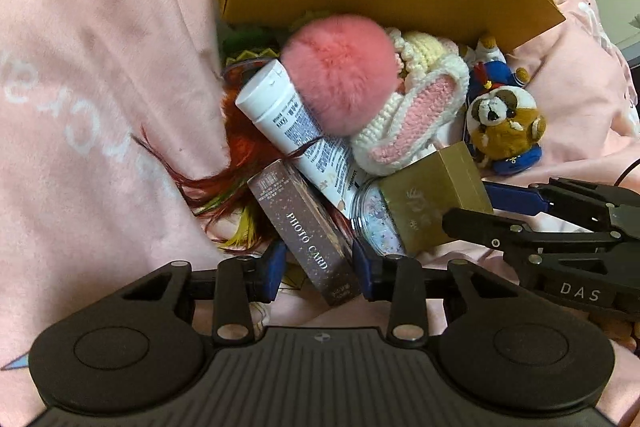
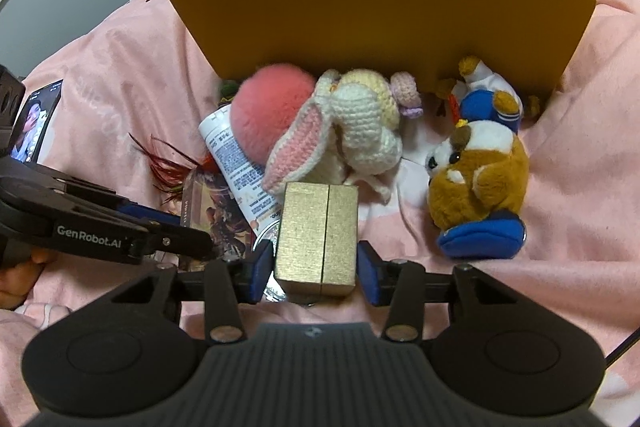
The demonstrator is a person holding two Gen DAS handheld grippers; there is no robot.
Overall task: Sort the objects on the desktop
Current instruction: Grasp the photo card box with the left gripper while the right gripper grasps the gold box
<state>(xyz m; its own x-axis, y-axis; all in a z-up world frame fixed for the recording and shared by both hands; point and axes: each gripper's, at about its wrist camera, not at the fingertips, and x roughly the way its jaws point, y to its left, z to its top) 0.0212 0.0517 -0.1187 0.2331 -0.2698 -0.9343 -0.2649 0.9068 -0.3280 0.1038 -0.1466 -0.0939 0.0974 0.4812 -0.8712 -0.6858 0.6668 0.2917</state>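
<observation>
Both grippers tip steeply down over the pile. The left gripper [image 1: 320, 275] has its jaws spread around the photo card box [image 1: 310, 235], pads not quite touching. The right gripper [image 2: 316, 273] likewise straddles the gold box [image 2: 318, 239], gaps either side.
</observation>
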